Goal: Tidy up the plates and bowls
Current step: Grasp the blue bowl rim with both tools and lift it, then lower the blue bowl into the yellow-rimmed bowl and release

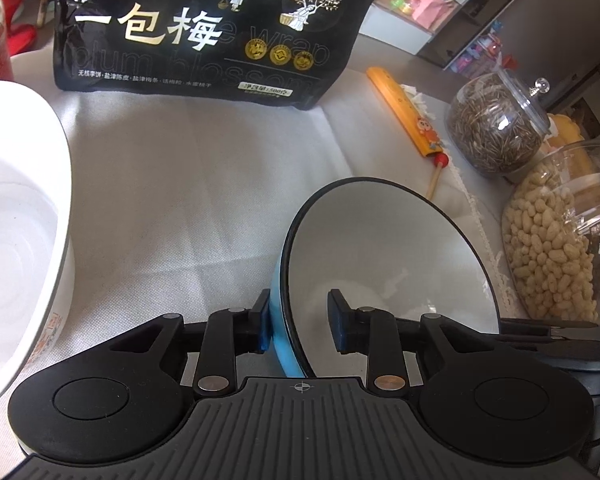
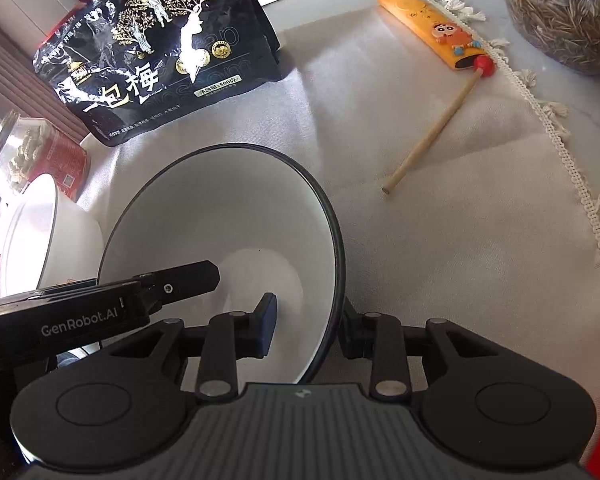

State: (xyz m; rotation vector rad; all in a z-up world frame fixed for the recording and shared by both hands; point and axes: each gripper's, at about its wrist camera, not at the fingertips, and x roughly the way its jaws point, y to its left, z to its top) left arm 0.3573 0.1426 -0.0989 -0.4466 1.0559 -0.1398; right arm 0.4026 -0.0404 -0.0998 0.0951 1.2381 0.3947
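Blue-sided ceramic bowl (image 1: 392, 264) with white inside: rim straddled by left gripper (image 1: 298, 324), jaws apart, and right gripper (image 2: 306, 326), whose grip cannot be judged. Step: pickup (unfinished). Next: clamp, carry to the white bowl (image 1: 16, 216) leftward.

I see the bowl (image 1: 388, 252) on the table (image 1: 188, 184), tilted, its rim straddled by both hand-held grippers. A second bowl (image 1: 16, 216) sits just left of it. The snack bag (image 1: 204, 36) stands behind them. Two jars (image 1: 496, 128) stand along the table's right edge, the chopstick case (image 1: 408, 112) lying between bag and jars.
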